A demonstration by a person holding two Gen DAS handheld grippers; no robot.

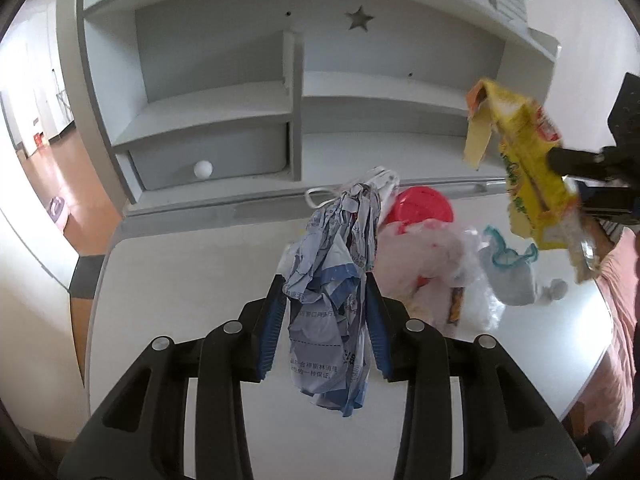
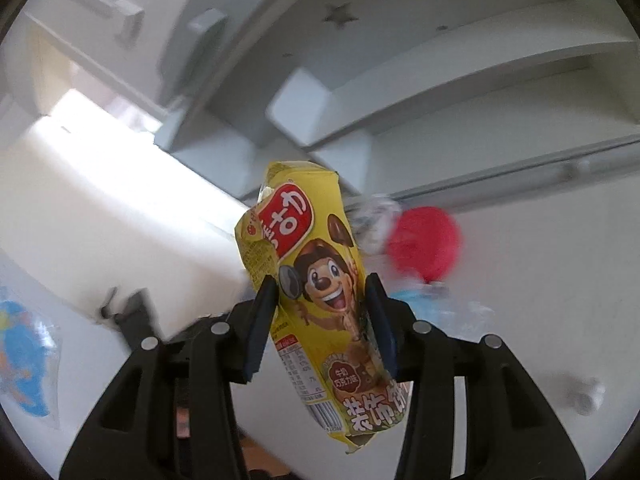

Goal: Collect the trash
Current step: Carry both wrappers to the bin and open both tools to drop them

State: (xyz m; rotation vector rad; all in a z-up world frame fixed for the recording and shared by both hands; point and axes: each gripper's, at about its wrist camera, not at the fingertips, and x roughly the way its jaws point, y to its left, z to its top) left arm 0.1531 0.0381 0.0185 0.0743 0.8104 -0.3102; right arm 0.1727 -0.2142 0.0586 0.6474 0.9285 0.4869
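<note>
Left claw [image 1: 326, 300] was raised above the white desk [image 1: 180, 280], its blue-padded fingers [image 1: 272, 320] closed part-way onto a crumpled blue-and-white wrapper [image 1: 332, 280] that hung between them; the printed Chinese text on it was too creased to read fully. Right claw [image 2: 322, 308] was held high at the right of the scene, fingers pinching a yellow snack packet [image 2: 316, 292] upright between them, clear of the desk. The packet carried a red logo panel, a grinning cartoon character with a magnifying glass, a brown badge and large Chinese characters near its lower end; its torn top flapped open in the left view. On the desk, far of the left claw, lay a pile of clear plastic bags [image 1: 440, 264] against a red round lid [image 1: 424, 208], with a teal-edged bag [image 1: 508, 268] just to the right. Behind stood a white shelf unit [image 1: 224, 108] with a star cut-out and a drawer with a round white knob [image 1: 203, 169].
</note>
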